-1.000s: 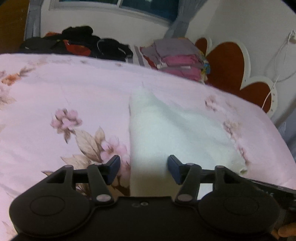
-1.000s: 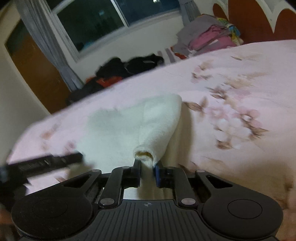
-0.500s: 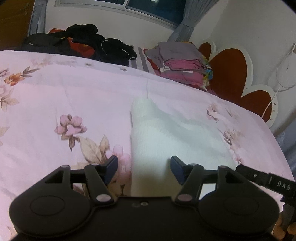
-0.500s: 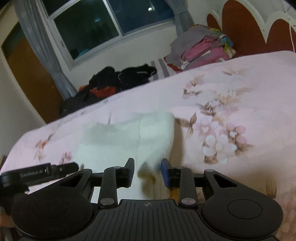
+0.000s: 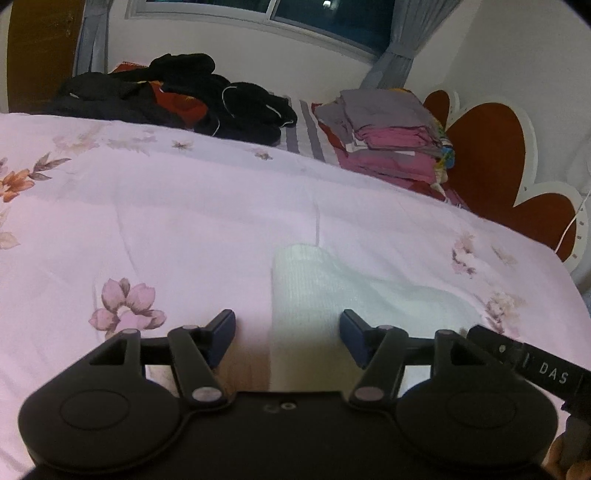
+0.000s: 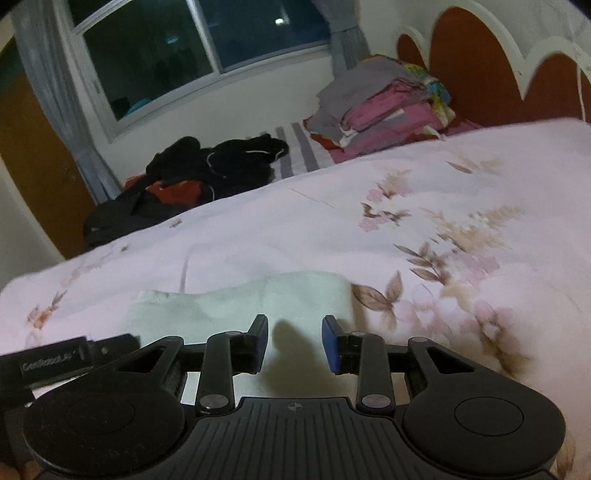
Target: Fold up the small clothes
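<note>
A dark heap of clothes (image 5: 177, 96), black with a flash of red-orange, lies at the far left edge of the bed below a night-dark window (image 5: 325, 18) hung with grey curtains. To its right a stack of folded laundry (image 5: 391, 136), grey on top and pink beneath, sits against a scalloped red-brown headboard (image 5: 498, 158) edged in white. No basket, box or other container appears in either view.

The bed is covered by a pale pink quilt (image 5: 184, 221) printed with pink blossoms and brown leaves, and a strip of grey-striped sheet shows beyond it. White walls close the room, with a brown wooden door at the far left.

A small white knitted garment (image 5: 306, 291) lies flat on the quilt in the near middle, directly ahead of both tools. Its left part is folded over into a narrow ribbed band with a rounded far end, while the rest spreads rightward in a single soft layer.

The left gripper (image 5: 288, 338) hangs above the folded band, jaws wide and gripping nothing. The right gripper (image 6: 294, 343) has just been opening; its blue pads (image 6: 330, 347) stand apart above the cloth with nothing pinched between them.
</note>
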Tool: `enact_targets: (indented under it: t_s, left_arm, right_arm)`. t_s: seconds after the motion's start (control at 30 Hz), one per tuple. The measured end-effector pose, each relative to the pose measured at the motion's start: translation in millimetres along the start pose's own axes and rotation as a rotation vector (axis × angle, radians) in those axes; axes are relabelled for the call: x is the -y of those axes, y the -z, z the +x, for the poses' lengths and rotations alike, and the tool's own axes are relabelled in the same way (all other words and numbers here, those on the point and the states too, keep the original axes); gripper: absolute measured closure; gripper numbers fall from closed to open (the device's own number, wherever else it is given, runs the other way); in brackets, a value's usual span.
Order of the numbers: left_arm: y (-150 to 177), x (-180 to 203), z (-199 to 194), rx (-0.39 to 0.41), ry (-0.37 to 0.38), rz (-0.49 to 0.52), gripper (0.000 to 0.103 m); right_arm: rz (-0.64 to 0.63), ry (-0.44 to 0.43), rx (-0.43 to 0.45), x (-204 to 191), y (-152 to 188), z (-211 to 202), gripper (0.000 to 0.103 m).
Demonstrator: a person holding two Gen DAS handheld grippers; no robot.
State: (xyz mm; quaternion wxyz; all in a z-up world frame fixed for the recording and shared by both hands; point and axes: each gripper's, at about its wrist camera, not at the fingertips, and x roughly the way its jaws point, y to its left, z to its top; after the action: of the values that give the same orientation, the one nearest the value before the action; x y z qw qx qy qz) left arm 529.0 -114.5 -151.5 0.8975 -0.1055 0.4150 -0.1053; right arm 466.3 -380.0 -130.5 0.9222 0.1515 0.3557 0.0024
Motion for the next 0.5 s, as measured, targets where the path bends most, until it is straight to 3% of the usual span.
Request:
enact_targets:
  t_s: [0.13,0.37,0.5]
  left_arm:
    - [11,-4,10,-0.007,0.006,0.014,0.035]
    - [-4,1,15,0.015,-0.026,0.021,0.034]
    - [-4,3,28,-0.012,-0.064,0.038,0.032]
  right_arm:
    - [-0.118,0.067,-0.024,-2,10,29,0.071]
    - [-0.097,0.018,0.039,5,8,28,0.071]
    - [-0.119,0.046,0.011,6,13,45,0.071]
